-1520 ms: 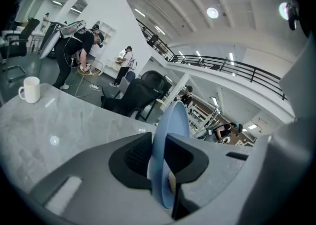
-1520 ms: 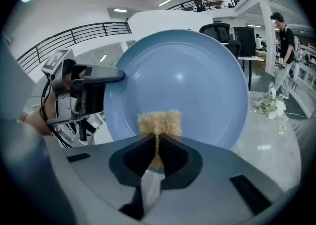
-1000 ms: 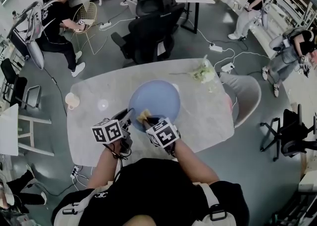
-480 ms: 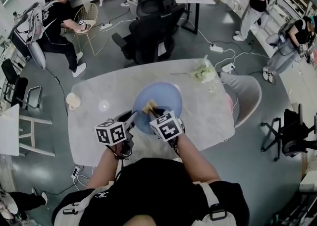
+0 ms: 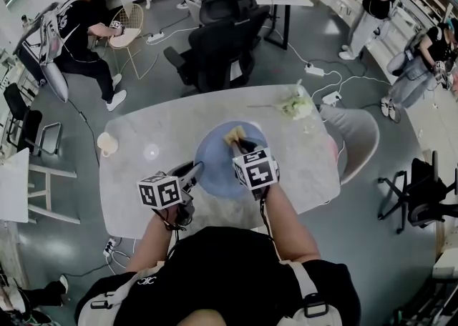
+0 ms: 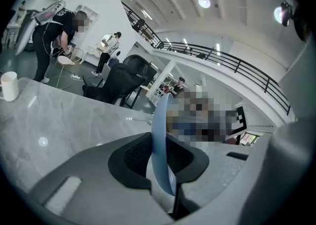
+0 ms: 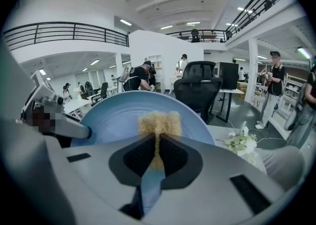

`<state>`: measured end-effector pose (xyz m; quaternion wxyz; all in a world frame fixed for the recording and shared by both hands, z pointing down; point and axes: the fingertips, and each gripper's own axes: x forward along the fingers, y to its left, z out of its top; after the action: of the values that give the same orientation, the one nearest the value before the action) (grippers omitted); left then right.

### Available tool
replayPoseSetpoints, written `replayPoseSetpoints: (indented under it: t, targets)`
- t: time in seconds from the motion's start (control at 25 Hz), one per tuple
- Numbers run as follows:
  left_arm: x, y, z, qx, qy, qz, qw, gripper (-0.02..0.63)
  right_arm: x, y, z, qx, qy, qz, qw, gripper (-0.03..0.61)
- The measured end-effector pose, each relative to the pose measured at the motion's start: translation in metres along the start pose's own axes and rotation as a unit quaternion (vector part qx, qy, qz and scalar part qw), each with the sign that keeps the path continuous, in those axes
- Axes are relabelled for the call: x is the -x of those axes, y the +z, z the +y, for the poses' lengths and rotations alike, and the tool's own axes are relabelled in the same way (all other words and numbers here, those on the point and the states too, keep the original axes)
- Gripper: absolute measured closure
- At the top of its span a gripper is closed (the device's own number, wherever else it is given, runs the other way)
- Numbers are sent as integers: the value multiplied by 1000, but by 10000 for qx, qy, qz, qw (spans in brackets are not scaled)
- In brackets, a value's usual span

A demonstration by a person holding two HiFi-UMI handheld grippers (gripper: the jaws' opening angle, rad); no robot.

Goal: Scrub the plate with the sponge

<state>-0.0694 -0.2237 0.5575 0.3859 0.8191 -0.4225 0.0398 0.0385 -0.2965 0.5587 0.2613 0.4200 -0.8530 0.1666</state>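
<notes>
Pinching the blue plate [image 5: 218,167] at its rim, the left hand-held gripper [image 5: 195,169] holds it, seemingly tilted; the right hand-held gripper [image 5: 240,144] clamps a yellow sponge [image 5: 233,134] against its far half.

The blue plate [image 7: 113,115] looks smooth, with a soft sheen. The yellow sponge [image 7: 159,122] is coarse and fibrous. The table [image 5: 300,160] is grey, veined like marble, and polished enough to catch light.

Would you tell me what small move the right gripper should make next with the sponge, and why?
Probably drag the sponge back toward the near rim. The right gripper holds it at the far side of the blue plate, whose rim the left gripper clamps, so most of the face lies nearer.
</notes>
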Motion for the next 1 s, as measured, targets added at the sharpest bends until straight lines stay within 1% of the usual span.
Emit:
replayPoseSetpoints:
  t: [0.2,0.36,0.52,0.64,0.8,1.0]
  targets:
    - [0,4,1,207,-53,-80,9997,545,1,-4,-21,-205,-235,-17,9995,551]
    - [0,5,6,283,-3,-117,9995,543,0,-20,-32,-354,-359,123,9987,551]
    - [2,6,12,331,104,-141,9993,540,-4,-38,-33,-411,-414,300,9978,551]
    - [2,6,16,315,163,-121,9993,540,-7,-42,-27,-315,-434,299,9981,551]
    - [0,6,16,309,180,-121,9993,541,-12,-34,-11,-132,-242,164,9995,551]
    - [2,11,24,415,316,-219,9984,540,-16,-32,27,158,239,256,9993,551]
